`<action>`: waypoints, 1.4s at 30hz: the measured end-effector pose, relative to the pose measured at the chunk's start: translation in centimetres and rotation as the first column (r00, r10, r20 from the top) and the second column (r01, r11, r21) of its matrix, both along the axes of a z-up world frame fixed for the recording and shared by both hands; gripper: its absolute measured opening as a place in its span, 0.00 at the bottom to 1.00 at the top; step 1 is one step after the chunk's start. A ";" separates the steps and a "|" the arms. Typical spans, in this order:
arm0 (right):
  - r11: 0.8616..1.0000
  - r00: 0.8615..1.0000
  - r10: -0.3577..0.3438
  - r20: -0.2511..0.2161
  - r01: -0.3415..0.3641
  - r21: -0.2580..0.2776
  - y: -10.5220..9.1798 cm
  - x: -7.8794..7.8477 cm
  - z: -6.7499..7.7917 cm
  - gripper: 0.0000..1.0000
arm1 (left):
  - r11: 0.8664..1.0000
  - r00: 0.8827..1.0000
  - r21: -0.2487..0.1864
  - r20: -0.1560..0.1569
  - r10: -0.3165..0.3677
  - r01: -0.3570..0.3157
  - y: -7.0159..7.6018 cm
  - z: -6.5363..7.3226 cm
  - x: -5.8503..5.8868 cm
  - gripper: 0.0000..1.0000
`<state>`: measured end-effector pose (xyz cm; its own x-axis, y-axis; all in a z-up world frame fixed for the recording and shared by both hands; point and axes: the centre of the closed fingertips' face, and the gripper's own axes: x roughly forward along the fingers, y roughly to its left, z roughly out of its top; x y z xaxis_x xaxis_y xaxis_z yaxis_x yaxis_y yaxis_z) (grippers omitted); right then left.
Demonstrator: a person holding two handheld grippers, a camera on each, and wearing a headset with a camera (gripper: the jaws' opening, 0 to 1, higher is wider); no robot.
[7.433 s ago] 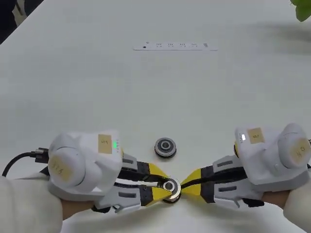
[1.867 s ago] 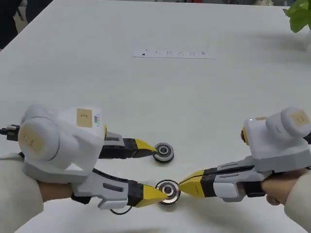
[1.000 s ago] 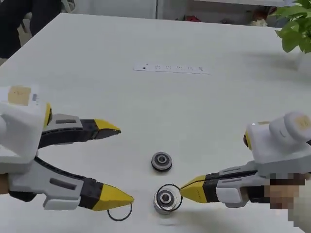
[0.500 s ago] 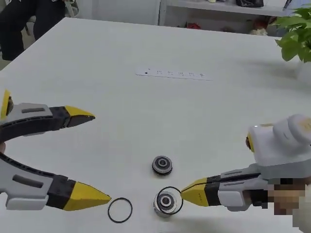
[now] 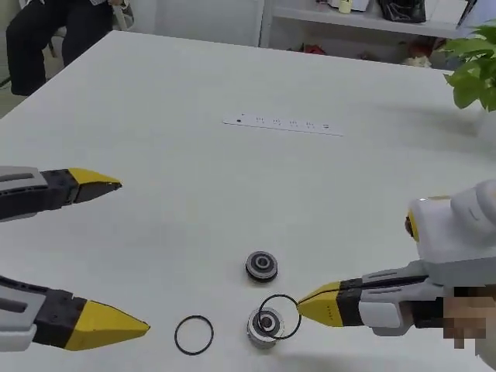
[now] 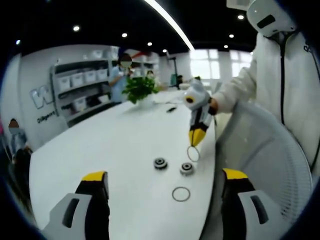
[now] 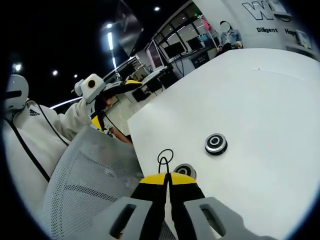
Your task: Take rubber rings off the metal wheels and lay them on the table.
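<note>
A: Surface?

B: White table [image 5: 232, 194], wide and matte. A flat white power strip [image 5: 283, 124] lies well behind the work.

A: Room?

B: Shelving [image 5: 364, 15] along the back wall and a green plant [image 5: 474, 66] at the table's far right corner. A seated person [image 5: 46, 31] is at the far left. The gripper views show ceiling spots and a mesh chair [image 7: 85, 175].

A: Tongs?

B: The left gripper [image 5: 130, 256] has its jaws spread wide and nothing between them. The right gripper [image 5: 304, 304] is pinched closed on a rubber ring [image 5: 280, 295].

A: Where's that ring?

B: Just over the near wheel [image 5: 265, 325]. In the left gripper view it hangs from the tips, clear of the wheel. The far wheel [image 5: 262, 265] sits just behind, dark-rimmed. A loose ring [image 5: 177, 335] lies flat on the table left of the near wheel, apart from it.

A: Versus earlier?

B: About seven seconds ago both grippers met on the near wheel, and there was no ring on the table. Half a second ago the held ring sat around that wheel; now it is raised and shifted right. The left gripper is further left, away from the loose ring. Both wheels are in the same spots.
</note>
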<state>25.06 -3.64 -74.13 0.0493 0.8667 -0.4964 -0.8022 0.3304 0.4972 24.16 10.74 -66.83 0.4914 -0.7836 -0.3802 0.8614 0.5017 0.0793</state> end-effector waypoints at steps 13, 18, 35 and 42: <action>1.000 1.000 0.014 0.017 -0.014 0.002 0.4 0.1 1.2 0.00 | 0.997 0.996 -0.009 -0.041 0.076 -0.076 2.1 -2.5 -1.0 0.95; 1.000 1.000 0.021 0.019 -0.021 0.002 0.7 0.0 1.5 0.00 | 0.995 0.994 -0.014 -0.060 0.094 -0.095 2.5 -3.4 -1.4 0.96; 0.999 0.998 0.052 0.020 -0.053 0.008 2.3 0.5 1.9 0.00 | 0.994 0.989 0.005 -0.103 0.109 -0.109 2.9 -5.7 -1.4 0.96; 0.997 0.997 0.077 0.020 -0.077 0.009 3.3 0.6 1.8 0.00 | 0.995 0.989 0.006 -0.108 0.096 -0.096 2.3 -5.9 -1.5 0.96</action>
